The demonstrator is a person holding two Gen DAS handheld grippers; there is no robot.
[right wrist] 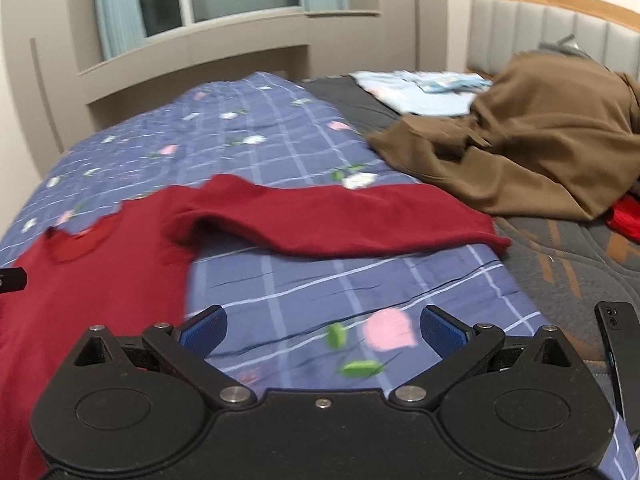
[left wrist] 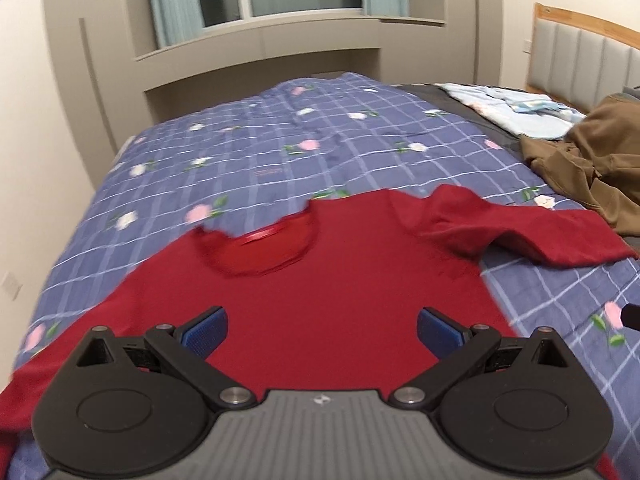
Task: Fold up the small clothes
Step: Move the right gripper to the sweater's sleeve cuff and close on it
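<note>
A dark red long-sleeved top [left wrist: 320, 280] lies spread flat on the blue checked bedspread [left wrist: 260, 152], collar away from me. Its right sleeve [left wrist: 520, 232] stretches out to the right and is slightly rumpled. My left gripper [left wrist: 322, 330] is open and empty, hovering over the top's body. My right gripper [right wrist: 323, 330] is open and empty over the bare bedspread [right wrist: 320, 280], just right of the top's body [right wrist: 100, 280] and in front of the sleeve [right wrist: 340, 220].
A brown garment [right wrist: 520, 160] lies heaped at the right near the padded headboard [right wrist: 560, 20]. Folded light blue cloth [right wrist: 420, 88] lies behind it. A black phone [right wrist: 618, 340] rests at the bed's right edge. A small red item [right wrist: 626, 216] peeks out by the brown garment.
</note>
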